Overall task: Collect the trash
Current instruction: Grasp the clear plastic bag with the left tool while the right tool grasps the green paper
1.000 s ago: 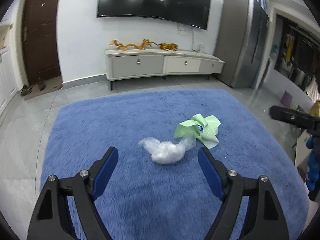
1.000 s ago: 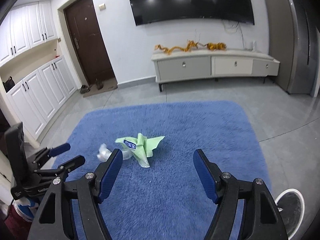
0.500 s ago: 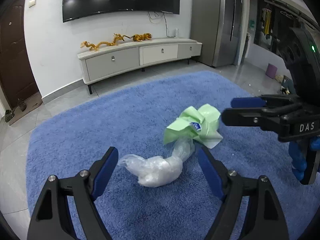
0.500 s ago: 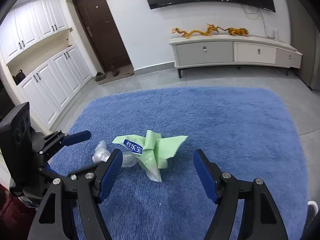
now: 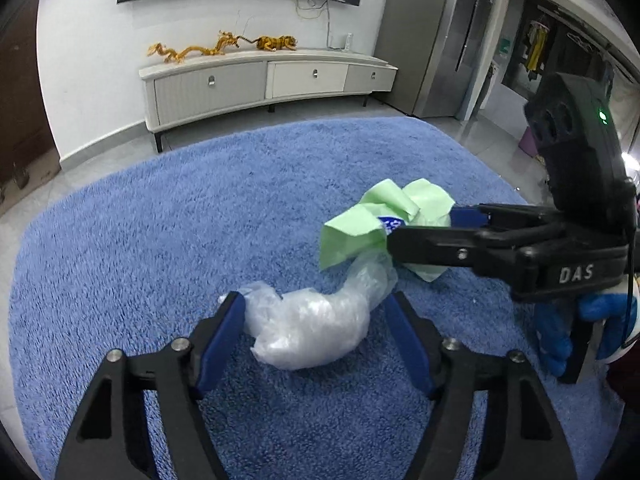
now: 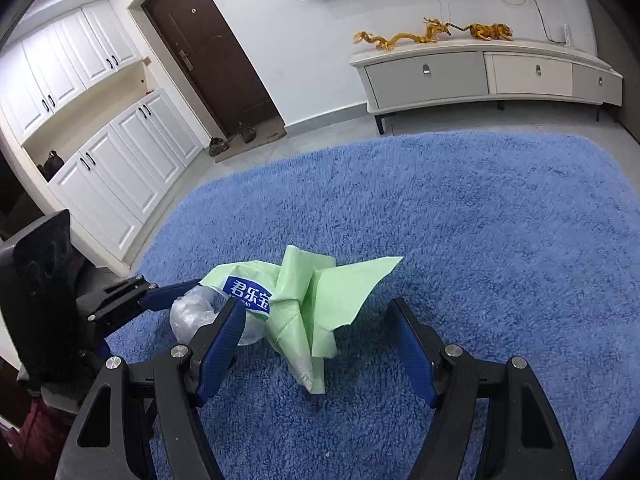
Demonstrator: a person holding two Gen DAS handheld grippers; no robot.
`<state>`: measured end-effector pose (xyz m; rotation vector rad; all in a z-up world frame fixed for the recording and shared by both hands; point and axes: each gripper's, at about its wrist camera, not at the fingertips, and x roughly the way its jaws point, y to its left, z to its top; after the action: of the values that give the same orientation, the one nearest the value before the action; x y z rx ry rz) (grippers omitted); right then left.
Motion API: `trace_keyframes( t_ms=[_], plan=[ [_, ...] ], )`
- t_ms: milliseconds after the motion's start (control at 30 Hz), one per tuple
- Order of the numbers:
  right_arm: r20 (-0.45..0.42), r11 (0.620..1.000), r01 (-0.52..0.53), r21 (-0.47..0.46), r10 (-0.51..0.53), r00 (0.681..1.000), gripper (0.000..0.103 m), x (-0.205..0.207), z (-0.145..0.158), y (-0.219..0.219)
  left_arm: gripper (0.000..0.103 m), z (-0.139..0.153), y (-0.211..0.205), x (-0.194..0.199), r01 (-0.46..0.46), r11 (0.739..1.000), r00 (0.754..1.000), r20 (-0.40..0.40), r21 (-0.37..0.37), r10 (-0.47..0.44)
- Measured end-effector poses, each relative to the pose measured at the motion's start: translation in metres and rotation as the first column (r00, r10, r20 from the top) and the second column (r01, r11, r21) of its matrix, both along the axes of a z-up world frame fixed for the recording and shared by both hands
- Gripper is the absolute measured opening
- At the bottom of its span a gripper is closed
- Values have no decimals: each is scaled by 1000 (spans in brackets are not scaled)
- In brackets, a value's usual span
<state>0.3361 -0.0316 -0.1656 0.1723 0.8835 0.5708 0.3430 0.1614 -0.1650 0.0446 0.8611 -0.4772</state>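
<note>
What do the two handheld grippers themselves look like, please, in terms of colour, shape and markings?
Both the left gripper and right gripper have black angular frames with silver bolts and blue ribbed finger pads. The right one's body reads "DAS", shows a green light, and has a blue handle.

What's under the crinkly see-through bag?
The clear plastic bag lies on the fuzzy blue rug, with one end tucked under the green wrapper. Whatever is inside it cannot be seen.

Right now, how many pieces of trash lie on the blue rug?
2: a clear plastic bag between the left gripper's open fingers, and a green wrapper touching it, ahead of the right gripper.
</note>
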Motion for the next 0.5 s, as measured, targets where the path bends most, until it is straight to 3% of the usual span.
trace_keyframes(
  t_ms=[167, 267, 333, 500],
  plan=[
    [-3, 1000, 8, 30, -8, 1000, 71, 2, 0, -5, 63, 0, 1, -2, -12, 1000, 1000, 5, 4, 12],
    [-8, 999, 22, 49, -22, 1000, 61, 1, -1, -12, 55, -1, -1, -7, -18, 1000, 1000, 13, 17, 18],
    [-19, 997, 21, 70, -20, 1000, 47, 3, -3, -16, 52, -2, -2, -9, -20, 999, 1000, 16, 25, 19],
    [-30, 996, 5, 91, -2, 1000, 32, 6, -3, -18, 47, 0, -5, -8, -24, 999, 1000, 20, 39, 23]
  ],
)
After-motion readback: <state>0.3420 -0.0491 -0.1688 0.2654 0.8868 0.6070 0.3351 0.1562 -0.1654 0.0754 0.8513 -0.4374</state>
